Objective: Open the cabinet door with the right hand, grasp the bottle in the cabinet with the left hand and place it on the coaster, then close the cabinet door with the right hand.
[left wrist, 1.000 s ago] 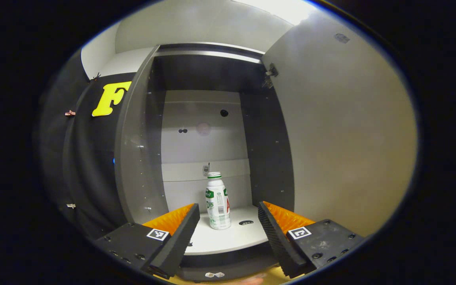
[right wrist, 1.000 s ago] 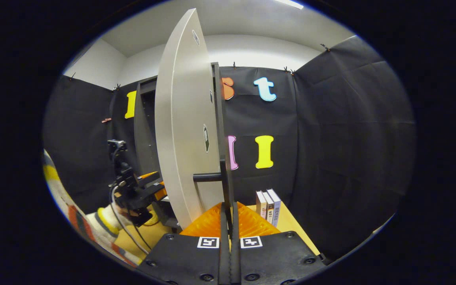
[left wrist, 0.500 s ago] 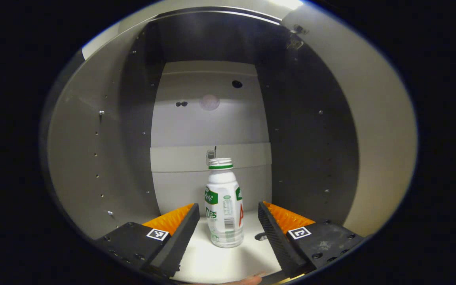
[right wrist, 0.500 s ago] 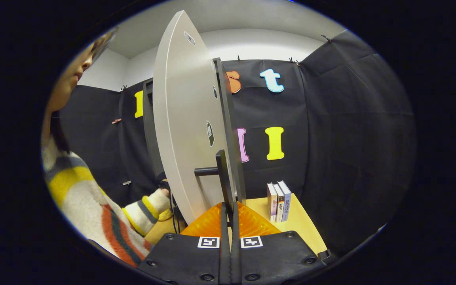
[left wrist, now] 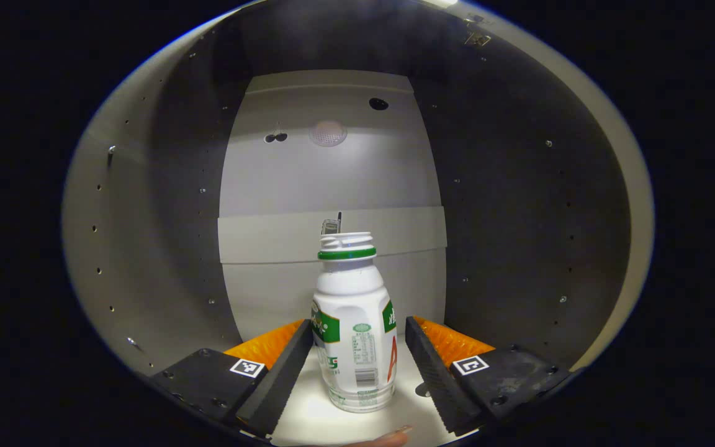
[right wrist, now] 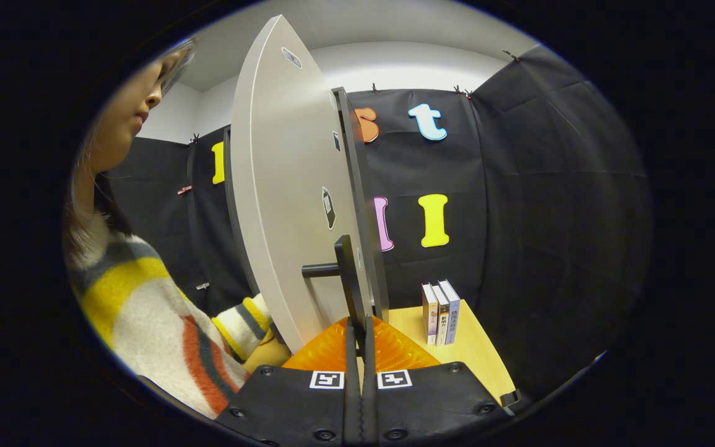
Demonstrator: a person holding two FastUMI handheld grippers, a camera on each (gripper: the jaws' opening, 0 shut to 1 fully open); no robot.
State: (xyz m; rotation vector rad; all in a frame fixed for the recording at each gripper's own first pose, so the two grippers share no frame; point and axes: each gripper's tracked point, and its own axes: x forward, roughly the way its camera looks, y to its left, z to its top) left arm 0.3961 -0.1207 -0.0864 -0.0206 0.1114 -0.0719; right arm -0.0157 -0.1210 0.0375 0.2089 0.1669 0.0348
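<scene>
**Inside the cabinet: bottle between spread fingers**

Inside the cabinet (left wrist: 146, 205), the bottle (left wrist: 354, 335) stands upright on the pale floor, near the front edge. Left gripper (left wrist: 355, 355) reaches in; its fingers (left wrist: 283, 372) are apart, one on each side of the bottle. The near finger looks just beside or touching the label; cannot tell which. A gap shows on the other side. White body, green band under the cap.

Right gripper (right wrist: 360, 347) has its fingers together, clamped on the handle (right wrist: 348, 279) of the door (right wrist: 283, 198), which stands swung open. A striped sleeve (right wrist: 239, 320) passes behind the door. Three books (right wrist: 440, 312) stand upright on the table (right wrist: 475, 354), near the black cloth wall.
</scene>
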